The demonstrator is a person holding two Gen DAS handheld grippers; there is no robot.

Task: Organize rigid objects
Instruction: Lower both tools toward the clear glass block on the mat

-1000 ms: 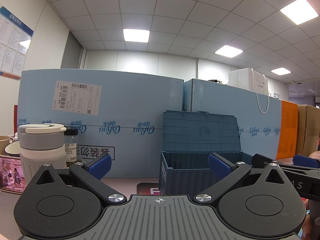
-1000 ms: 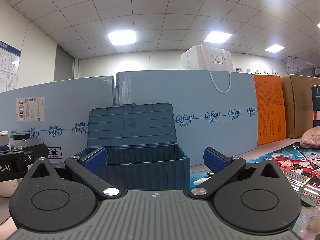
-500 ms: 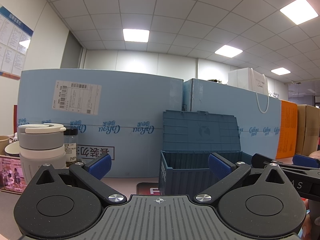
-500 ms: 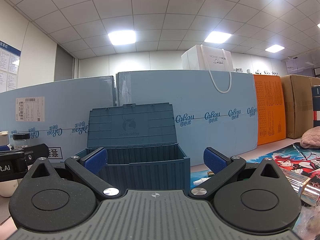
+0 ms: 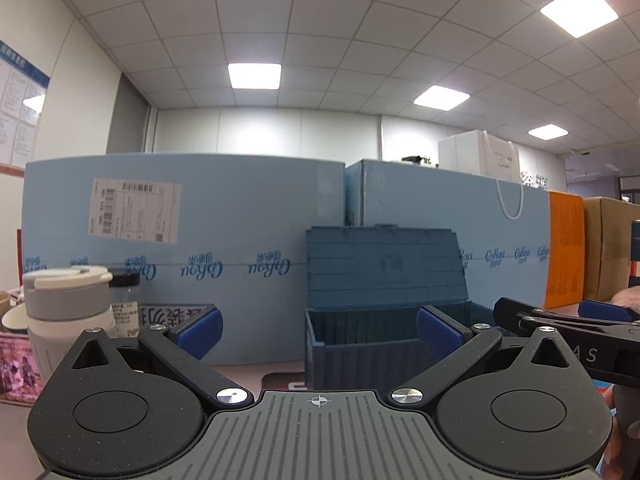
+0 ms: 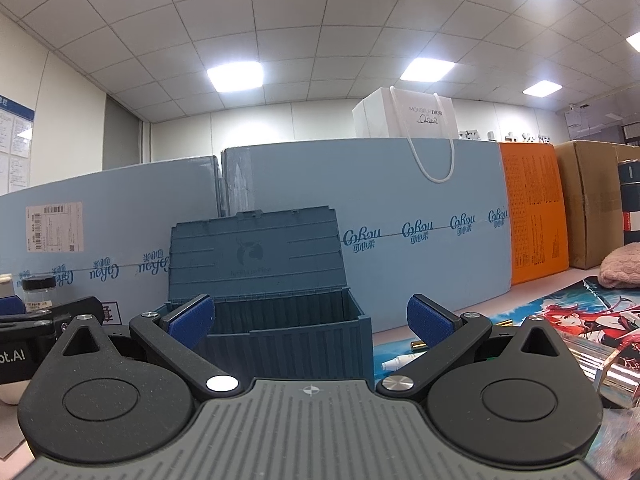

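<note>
Blue lidded box [image 6: 280, 344] beyond right gripper [image 6: 308, 322], between its spread jaws

My gripper [image 6: 308, 322] is matt, speckled black plastic with shiny metal screws. The blue box [image 6: 280, 316] ahead looks like ribbed plastic — dull. Beyond it, smooth cardboard cartons [image 6: 400, 240] and a glossy printed mat [image 6: 568, 316].

Ribbed dark-teal crate [image 6: 276, 344]; pale-blue cartons [image 5: 240, 216]; possibly pink cloth [image 6: 620, 268].
</note>
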